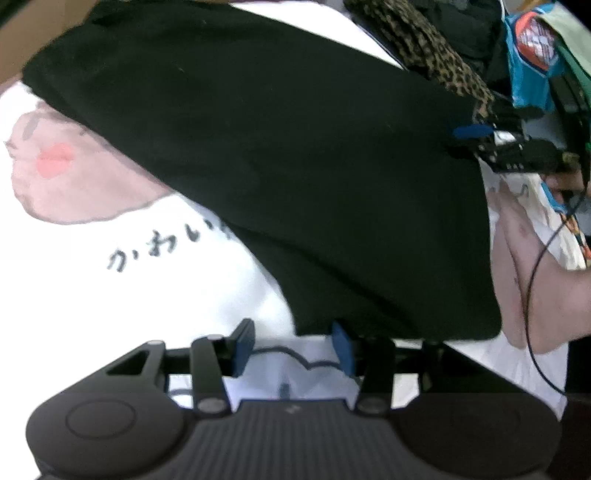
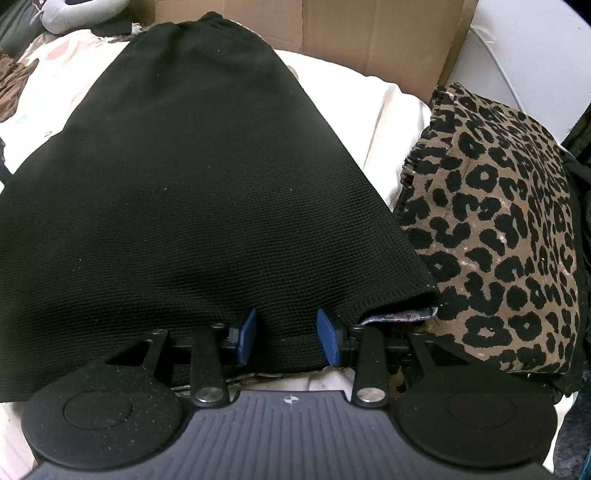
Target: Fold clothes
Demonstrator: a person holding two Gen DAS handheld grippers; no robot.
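Note:
A black knit garment (image 1: 277, 166) lies spread flat on white printed bedding (image 1: 147, 295). In the left wrist view my left gripper (image 1: 293, 345) stands open over the white bedding at the garment's near corner. White cloth shows between its blue pads (image 1: 243, 343). In the right wrist view the same garment (image 2: 184, 184) stretches away from my right gripper (image 2: 288, 334). Its jaws stand apart with the garment's near hem lying flat between them. The right gripper (image 1: 476, 140) also shows in the left wrist view, at the garment's right edge.
A folded leopard-print garment (image 2: 498, 229) lies right of the black one, touching its corner. A cardboard box (image 2: 369, 29) stands behind. Mixed clothes (image 1: 532, 55) pile at the left view's top right. A person's forearm (image 1: 535, 295) with a cable reaches in there.

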